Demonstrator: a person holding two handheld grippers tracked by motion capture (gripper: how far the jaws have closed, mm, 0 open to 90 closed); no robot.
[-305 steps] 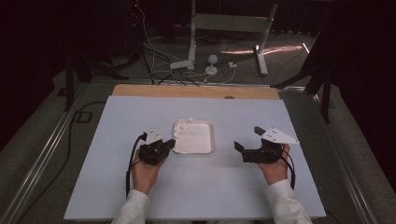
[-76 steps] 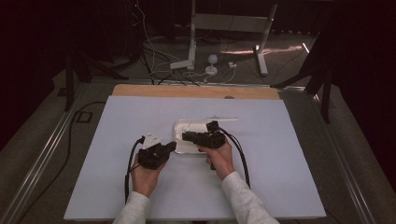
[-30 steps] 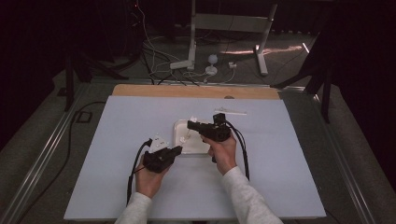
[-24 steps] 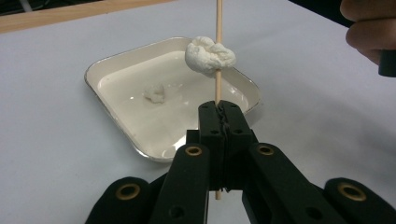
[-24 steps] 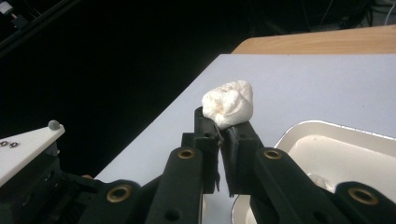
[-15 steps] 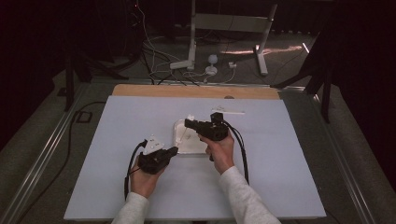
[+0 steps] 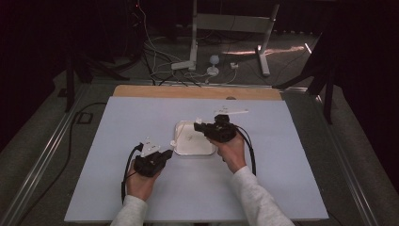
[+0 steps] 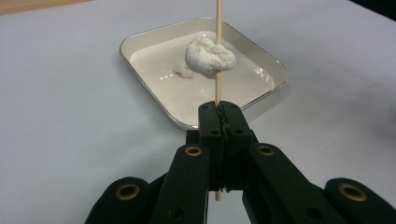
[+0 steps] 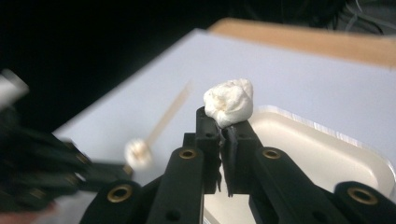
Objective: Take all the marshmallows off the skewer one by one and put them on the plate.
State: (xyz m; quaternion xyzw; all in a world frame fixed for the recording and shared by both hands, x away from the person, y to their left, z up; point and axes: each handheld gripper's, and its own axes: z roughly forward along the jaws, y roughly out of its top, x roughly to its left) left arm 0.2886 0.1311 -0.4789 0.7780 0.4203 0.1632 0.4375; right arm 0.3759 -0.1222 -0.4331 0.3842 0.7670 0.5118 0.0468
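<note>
Left gripper: jaws fully closed on a thin wooden skewer, which runs upright between the pads in the left gripper view and pokes out a little below them. One white marshmallow is threaded on the skewer above the jaw tips, seen in front of the white square tray. A smaller white lump lies on the tray floor behind it.

Right gripper: jaws nearly closed, pinching a second white marshmallow at their tips. In the right gripper view this piece sits over the near rim of the tray; the skewer appears blurred to its left, apart from it, with the first marshmallow at its lower end.

High view: the left gripper is just beside the tray's front-left corner, the skewer's marshmallow close to the tray edge. The right gripper is held above the tray's far-right part, pointing left. The tray rests near the middle of the pale table top; a wooden strip borders the far edge. Cables and a white stand occupy the floor beyond.
</note>
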